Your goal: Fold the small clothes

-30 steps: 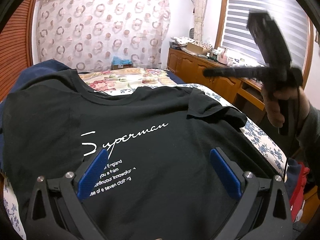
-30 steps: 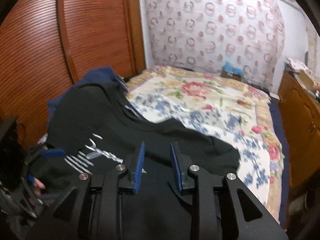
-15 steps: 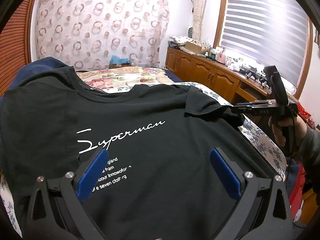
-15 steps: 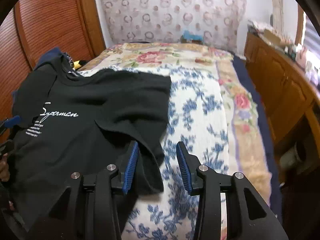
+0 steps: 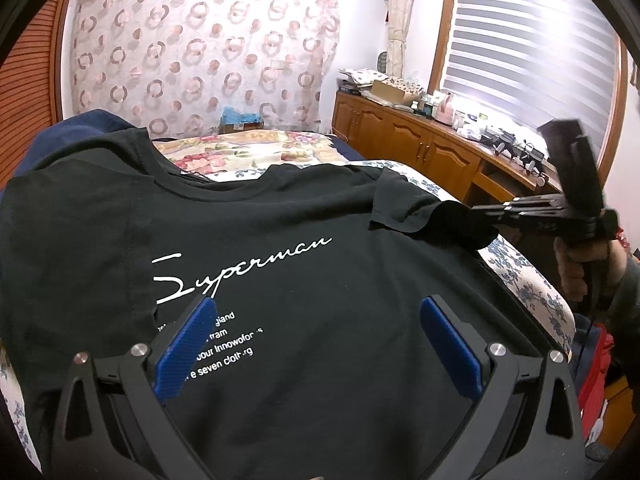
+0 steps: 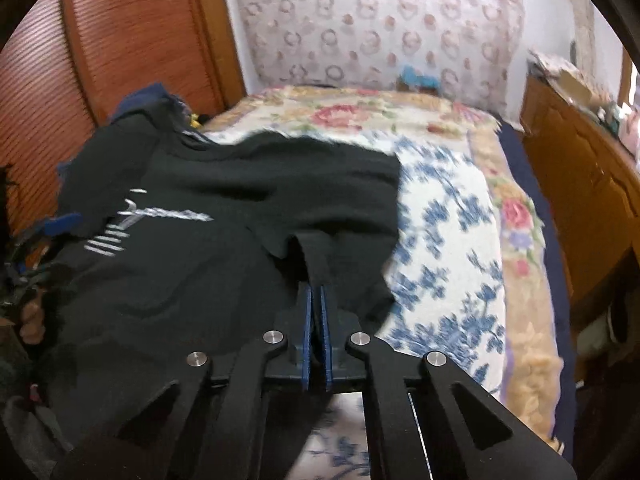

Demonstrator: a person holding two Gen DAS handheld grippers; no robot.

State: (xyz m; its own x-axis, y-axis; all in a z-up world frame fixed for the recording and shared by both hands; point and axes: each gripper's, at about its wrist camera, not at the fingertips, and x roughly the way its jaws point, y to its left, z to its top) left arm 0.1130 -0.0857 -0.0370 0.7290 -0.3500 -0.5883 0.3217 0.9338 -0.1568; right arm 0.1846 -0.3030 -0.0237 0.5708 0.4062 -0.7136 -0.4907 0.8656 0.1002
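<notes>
Left wrist view: a black T-shirt (image 5: 280, 264) with white "Superman" script lies face up on the bed (image 5: 532, 284), which has a blue-flowered cover. The left gripper (image 5: 316, 340) hovers over the shirt's lower front, its blue fingers (image 5: 184, 344) spread wide with nothing between them. Off at the shirt's sleeve (image 5: 416, 208), the right gripper (image 5: 486, 214) comes in from the side, held in a hand (image 5: 580, 264), its tips right at the sleeve's edge. Past the shirt, a wooden cabinet (image 5: 424, 148) runs along the wall under a window blind (image 5: 528, 52).

Right wrist view: a bit blurry, but the right gripper's blue fingers (image 6: 307, 320) are pressed together, pinching a fold of the sleeve (image 6: 320, 256). The rest of the shirt spreads out beyond that, toward the reddish slatted door (image 6: 120, 40), and the left gripper (image 6: 52, 228) shows at the shirt's far edge.
</notes>
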